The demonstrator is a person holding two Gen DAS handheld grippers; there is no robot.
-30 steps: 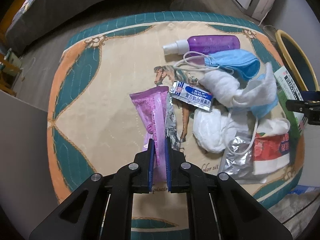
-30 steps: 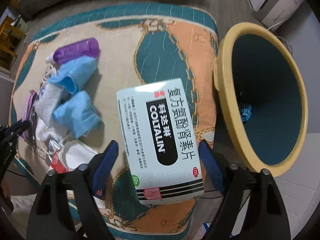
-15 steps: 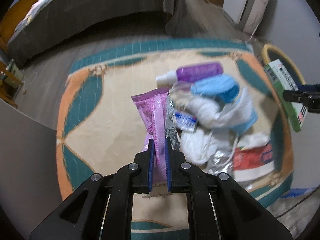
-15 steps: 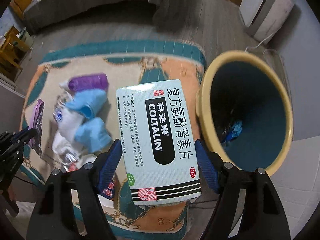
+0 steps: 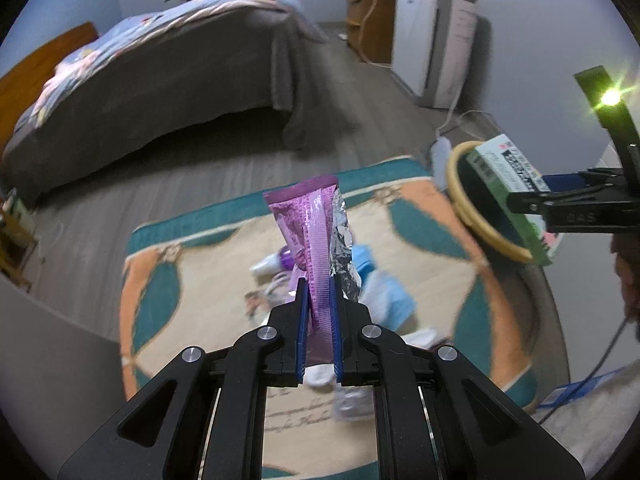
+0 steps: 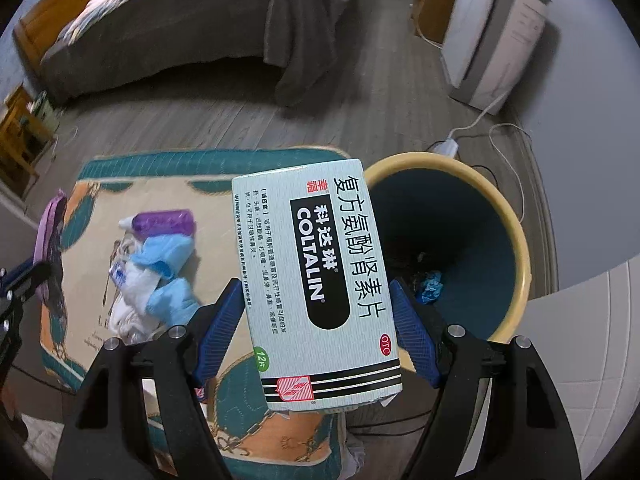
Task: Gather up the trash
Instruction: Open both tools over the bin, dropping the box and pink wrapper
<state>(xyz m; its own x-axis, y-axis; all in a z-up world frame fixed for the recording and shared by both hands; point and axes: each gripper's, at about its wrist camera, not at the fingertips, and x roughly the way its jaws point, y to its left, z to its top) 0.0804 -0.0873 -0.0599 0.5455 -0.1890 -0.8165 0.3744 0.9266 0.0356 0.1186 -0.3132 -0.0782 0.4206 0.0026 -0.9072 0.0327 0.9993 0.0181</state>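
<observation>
My left gripper (image 5: 319, 292) is shut on a purple foil wrapper (image 5: 308, 232) and holds it upright, high above the rug (image 5: 208, 280). My right gripper (image 6: 318, 300) is shut on a white and green Coltalin medicine box (image 6: 316, 280), held beside the yellow-rimmed teal bin (image 6: 500, 216). The box (image 5: 508, 184) and the bin (image 5: 460, 200) also show at the right of the left wrist view. On the rug lie a purple spray bottle (image 6: 164, 222), blue masks (image 6: 168, 276) and white tissues (image 6: 132, 284).
A bed with a grey cover (image 5: 140, 80) stands behind the rug. A white appliance (image 6: 496, 40) with a cord (image 6: 500, 128) is at the back right. A blue scrap (image 6: 430, 286) lies inside the bin. The floor is grey wood.
Both grippers have risen and tilted up, so the bed and room now show. The wrapper has left the rug in my left gripper. The box has come level with the bin's rim.
</observation>
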